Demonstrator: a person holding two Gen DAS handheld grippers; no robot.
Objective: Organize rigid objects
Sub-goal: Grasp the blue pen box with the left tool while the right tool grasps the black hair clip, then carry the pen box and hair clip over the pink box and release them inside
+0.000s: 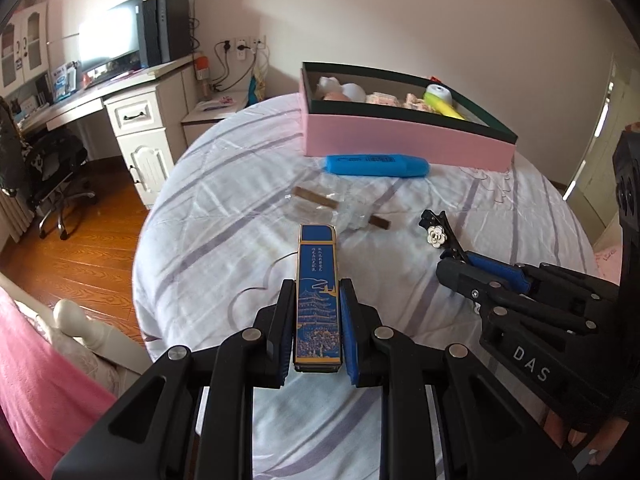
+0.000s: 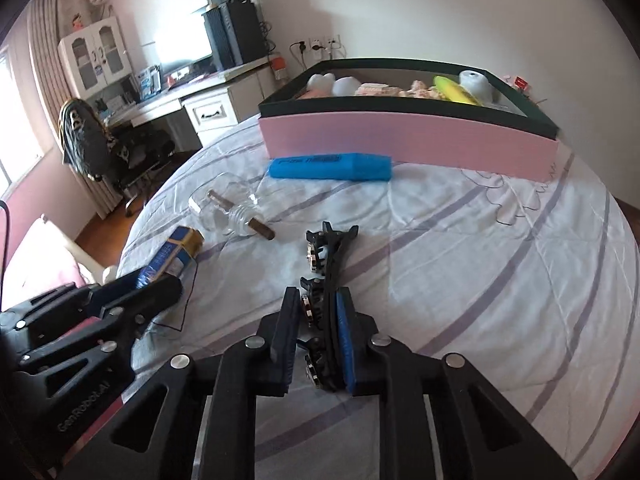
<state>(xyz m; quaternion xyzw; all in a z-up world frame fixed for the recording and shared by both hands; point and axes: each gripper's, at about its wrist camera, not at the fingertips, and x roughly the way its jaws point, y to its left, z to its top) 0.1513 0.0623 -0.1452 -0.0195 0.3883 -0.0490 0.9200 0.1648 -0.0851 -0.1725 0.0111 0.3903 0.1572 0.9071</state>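
Observation:
My left gripper [image 1: 318, 292] is shut on a flat blue and gold case [image 1: 318, 280] with a pagoda picture, held over the bed; the same case [image 2: 178, 254] and the left gripper [image 2: 160, 286] show at the left of the right wrist view. My right gripper [image 2: 318, 300] is shut on a black hair clip [image 2: 330, 256] with flower ornaments, seen in the left wrist view as a clip [image 1: 440, 234] sticking out of the right gripper [image 1: 460, 268]. A pink box [image 1: 400, 136] with a dark rim stands at the far side of the bed, holding several small items.
A blue highlighter [image 1: 376, 165] lies just in front of the box. A clear glass bottle with a brown stick inside [image 2: 236, 212] lies mid-bed. The white striped bedsheet [image 1: 224, 240] covers the bed. A desk, monitor and chair [image 1: 60, 168] stand at the left over a wooden floor.

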